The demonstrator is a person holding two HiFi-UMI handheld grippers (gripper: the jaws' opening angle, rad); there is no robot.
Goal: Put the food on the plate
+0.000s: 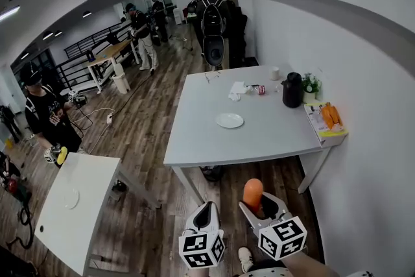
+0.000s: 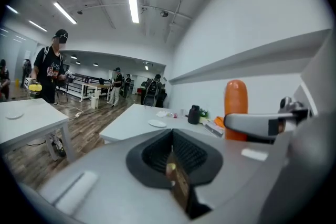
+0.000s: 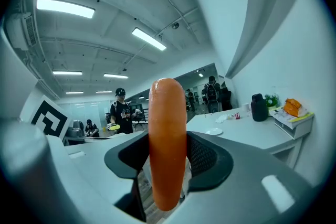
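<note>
An orange sausage point(image 1: 253, 191) stands upright between the jaws of my right gripper point(image 1: 260, 205), which is shut on it, low in the head view and well short of the table. In the right gripper view the sausage point(image 3: 167, 144) fills the middle. A small white plate point(image 1: 229, 120) with nothing on it lies near the middle of the grey-white table point(image 1: 194, 139); it also shows far off as the plate point(image 3: 213, 131) and the plate point(image 2: 156, 123). My left gripper point(image 1: 205, 212) hangs beside the right one, jaws together, holding nothing. In the left gripper view the sausage point(image 2: 235, 99) rises at the right.
A black jug point(image 1: 292, 89), a potted plant point(image 1: 311, 85), a cup point(image 1: 275, 72), a red can point(image 1: 261, 89) and crumpled paper point(image 1: 237, 91) sit at the table's far side. Orange items point(image 1: 331, 116) lie at its right end by the wall. Another white table point(image 1: 71, 198) stands left; several people stand behind.
</note>
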